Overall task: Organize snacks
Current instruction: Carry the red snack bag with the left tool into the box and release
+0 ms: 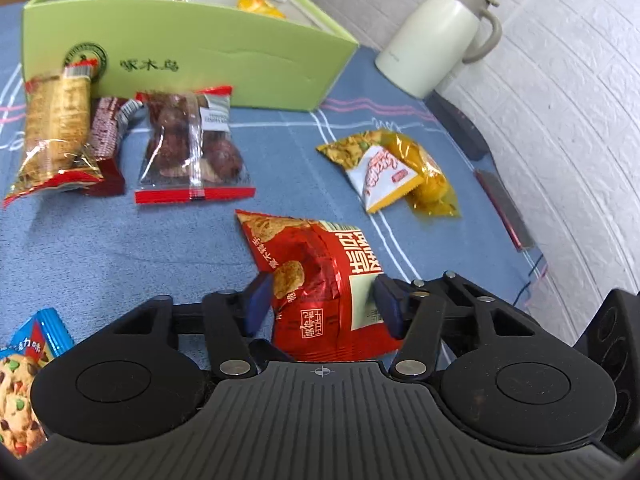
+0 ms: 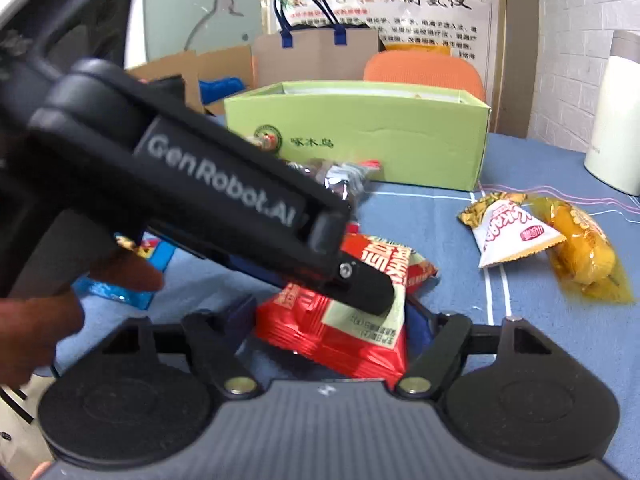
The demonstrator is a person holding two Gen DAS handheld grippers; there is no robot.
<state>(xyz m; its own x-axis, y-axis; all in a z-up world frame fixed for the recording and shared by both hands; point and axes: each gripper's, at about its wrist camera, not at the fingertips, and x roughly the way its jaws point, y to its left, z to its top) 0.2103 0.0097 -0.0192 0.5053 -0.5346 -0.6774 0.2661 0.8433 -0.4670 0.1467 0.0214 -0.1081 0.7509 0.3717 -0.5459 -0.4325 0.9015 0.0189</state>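
Two grippers, left gripper (image 1: 322,306) and right gripper (image 2: 328,332), both clamp one red snack packet (image 1: 320,280) on the blue tablecloth (image 1: 120,248).

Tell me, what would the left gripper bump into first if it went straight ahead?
The crinkly red foil snack packet; it sits between the fingers of the left gripper. Past it, probably the blue checked tablecloth.

We saw a blue checked tablecloth (image 1: 160,248) carrying a green box (image 1: 224,68), scattered snack packets (image 1: 192,148) and a white jug (image 1: 436,40).
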